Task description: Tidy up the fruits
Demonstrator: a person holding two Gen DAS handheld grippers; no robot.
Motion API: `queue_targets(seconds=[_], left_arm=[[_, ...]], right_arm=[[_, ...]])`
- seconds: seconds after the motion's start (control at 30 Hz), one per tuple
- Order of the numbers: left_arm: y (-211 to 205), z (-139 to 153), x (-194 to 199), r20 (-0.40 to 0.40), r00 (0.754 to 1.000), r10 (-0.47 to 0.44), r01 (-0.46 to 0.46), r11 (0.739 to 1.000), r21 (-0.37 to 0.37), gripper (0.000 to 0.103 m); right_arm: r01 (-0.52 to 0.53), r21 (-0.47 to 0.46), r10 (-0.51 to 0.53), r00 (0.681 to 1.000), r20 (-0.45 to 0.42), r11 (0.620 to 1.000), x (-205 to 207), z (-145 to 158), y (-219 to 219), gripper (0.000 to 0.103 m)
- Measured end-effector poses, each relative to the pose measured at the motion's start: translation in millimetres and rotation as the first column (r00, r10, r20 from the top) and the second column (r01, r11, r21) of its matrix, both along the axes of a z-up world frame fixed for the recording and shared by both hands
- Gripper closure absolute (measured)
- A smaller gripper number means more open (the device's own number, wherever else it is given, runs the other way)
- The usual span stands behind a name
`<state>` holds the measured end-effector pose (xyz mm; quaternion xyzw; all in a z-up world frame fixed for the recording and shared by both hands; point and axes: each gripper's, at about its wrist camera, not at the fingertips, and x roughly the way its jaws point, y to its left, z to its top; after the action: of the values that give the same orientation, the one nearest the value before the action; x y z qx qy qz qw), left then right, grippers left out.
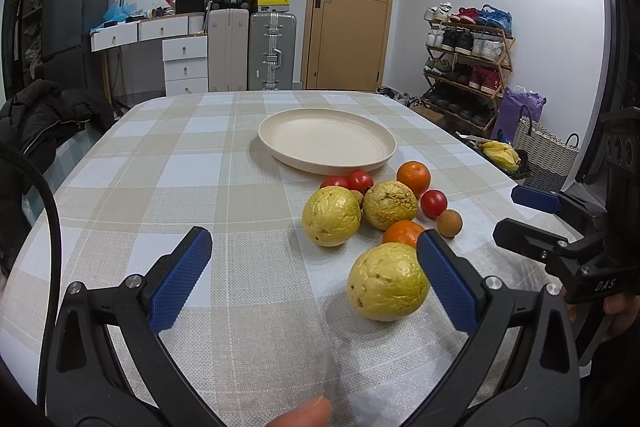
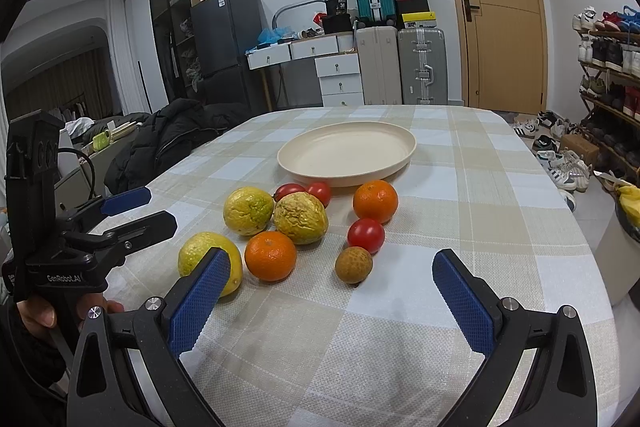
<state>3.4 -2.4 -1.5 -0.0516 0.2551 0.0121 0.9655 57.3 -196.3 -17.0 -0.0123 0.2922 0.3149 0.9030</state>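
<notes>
A cream plate [image 1: 326, 141] [image 2: 348, 153] stands empty on the checked tablecloth. In front of it lies a cluster of fruit: three yellow-green guavas, two oranges, three tomatoes and a brown longan [image 2: 353, 265]. My left gripper [image 1: 313, 243] [image 2: 161, 207] is open; the nearest guava [image 1: 387, 281] [image 2: 200, 255] lies just inside its right finger, untouched. My right gripper [image 2: 330, 255] [image 1: 505, 210] is open too, low over the cloth, with the near orange [image 2: 270, 255] and the longan ahead between its fingers. Neither holds anything.
The table's right edge [image 2: 580, 247] drops off to a floor with shoes and a shoe rack [image 1: 468, 67]. A black jacket [image 2: 172, 139] lies on a seat at the left. Bananas [image 1: 500, 153] sit in a basket to the right.
</notes>
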Motion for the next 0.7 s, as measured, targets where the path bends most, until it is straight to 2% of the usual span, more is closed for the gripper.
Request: queue_targets(seconds=[0.7], left_arm=[[-0.2, -0.1, 0.4, 0.001, 1.000, 0.000, 0.000, 1.000, 0.002, 0.001]], right_arm=[[-0.006, -0.001, 0.006, 1.000, -0.005, 1.000, 2.5, -1.7, -0.1, 0.000]])
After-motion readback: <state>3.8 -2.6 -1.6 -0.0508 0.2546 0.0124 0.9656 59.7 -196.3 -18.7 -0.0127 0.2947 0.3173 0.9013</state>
